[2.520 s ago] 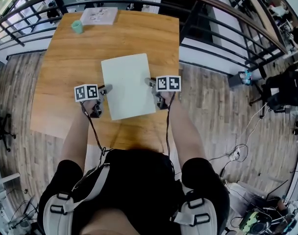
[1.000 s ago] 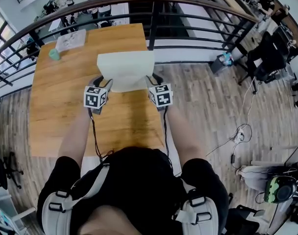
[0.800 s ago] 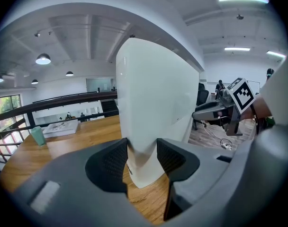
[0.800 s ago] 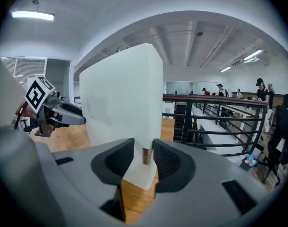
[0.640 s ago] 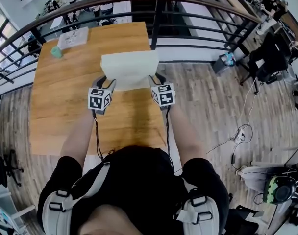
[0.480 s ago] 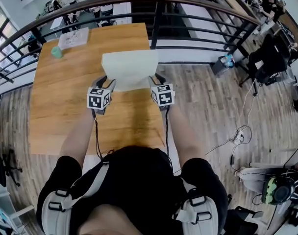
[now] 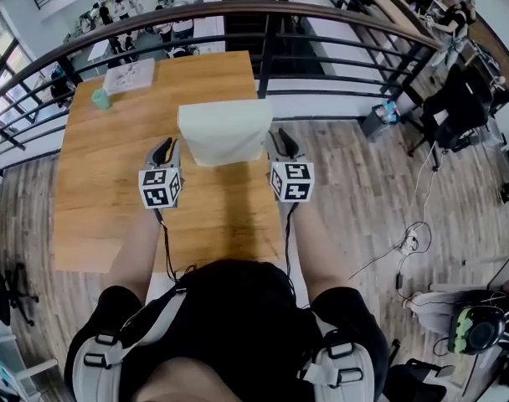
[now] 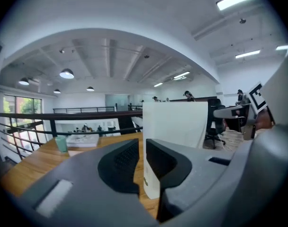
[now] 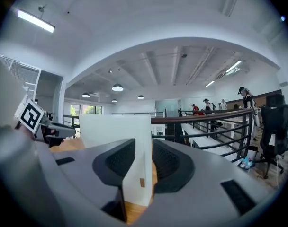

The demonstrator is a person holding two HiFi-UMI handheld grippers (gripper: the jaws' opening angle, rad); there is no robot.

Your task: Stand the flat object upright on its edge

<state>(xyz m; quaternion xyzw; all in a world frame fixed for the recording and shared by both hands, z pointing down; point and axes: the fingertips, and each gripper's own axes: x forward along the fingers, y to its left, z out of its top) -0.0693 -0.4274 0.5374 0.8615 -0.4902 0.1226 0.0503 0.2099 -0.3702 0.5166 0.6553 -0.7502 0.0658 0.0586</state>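
Note:
The white flat board (image 7: 223, 132) is upright on its lower edge on the wooden table (image 7: 112, 182), with its face toward me. My left gripper (image 7: 162, 151) hangs a little off the board's left edge. Its jaws have just been closing and stand narrowly apart with nothing between them (image 8: 141, 150); in the left gripper view the board (image 8: 175, 124) rises just right of them. My right gripper (image 7: 281, 144) is at the board's right edge. In the right gripper view that edge of the board (image 9: 113, 131) sits between the jaws (image 9: 143, 155), which are shut on it.
A green cup (image 7: 101, 99) and a flat printed booklet (image 7: 129, 76) lie at the table's far left corner. A dark metal railing (image 7: 321, 23) curves behind the table. The table's right edge runs just right of my right gripper, with plank floor beyond.
The left gripper has come off the board's left edge, drawn back toward me, and its jaws have narrowed. The right gripper has also drawn back slightly. The board stays upright.

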